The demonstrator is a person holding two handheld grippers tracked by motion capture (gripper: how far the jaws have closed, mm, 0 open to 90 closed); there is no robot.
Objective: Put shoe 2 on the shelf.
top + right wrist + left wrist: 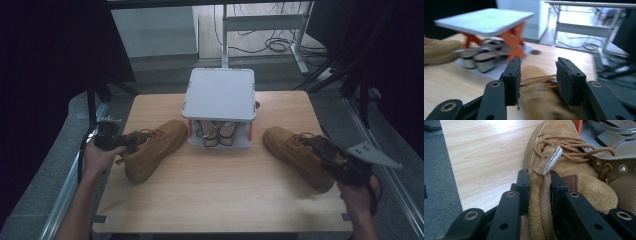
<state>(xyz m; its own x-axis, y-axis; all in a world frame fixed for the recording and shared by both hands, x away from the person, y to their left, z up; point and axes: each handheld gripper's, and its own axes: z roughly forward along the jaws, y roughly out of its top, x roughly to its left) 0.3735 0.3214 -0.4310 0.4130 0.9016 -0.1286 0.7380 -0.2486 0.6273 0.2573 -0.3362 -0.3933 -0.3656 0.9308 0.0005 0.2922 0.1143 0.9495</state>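
High view: two tan boots gripped at the table's left and right edges

Left gripper pinches the left boot by its heel collar; right gripper straddles the right boot, pads spread, not clearly pressing. Seat that grip first, then lift both level toward the far shoe rack, clear of the sandals beneath

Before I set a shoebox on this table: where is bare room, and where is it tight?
The wide wooden strip along the near edge of the table, between the left boot and the right boot, is bare. The far corners beside the small white rack are free too. It is crowded around the rack's lower shelf, where sandals sit between both boot toes.
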